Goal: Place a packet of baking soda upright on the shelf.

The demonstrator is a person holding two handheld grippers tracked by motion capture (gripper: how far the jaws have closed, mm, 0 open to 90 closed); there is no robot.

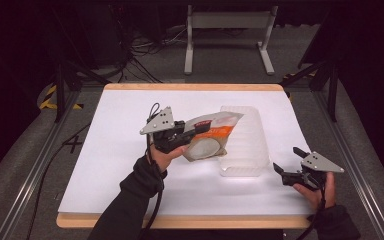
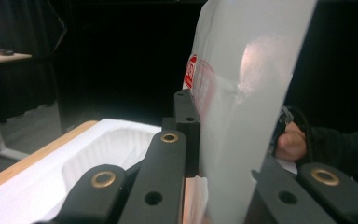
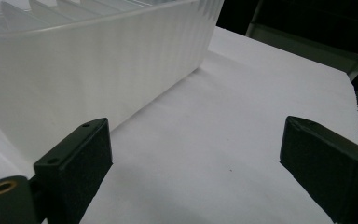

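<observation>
Snack pouch lifted beside the tub, not yet in it.

My left gripper [image 1: 192, 131] is clamped on the edge of a glossy white-and-orange plastic snack pouch [image 1: 211, 137], holding it off the white table [image 1: 125, 175] just left of the translucent ribbed plastic tub [image 1: 247, 145] at centre. My right gripper [image 1: 286, 161] waits near the tub's near right corner, jaws wide and empty. I judge the pick done; lowering the pouch into the tub looks left.

Orange-and-white pouch [image 1: 211, 135] raised, tilted, beside translucent bin [image 1: 245, 145]
</observation>
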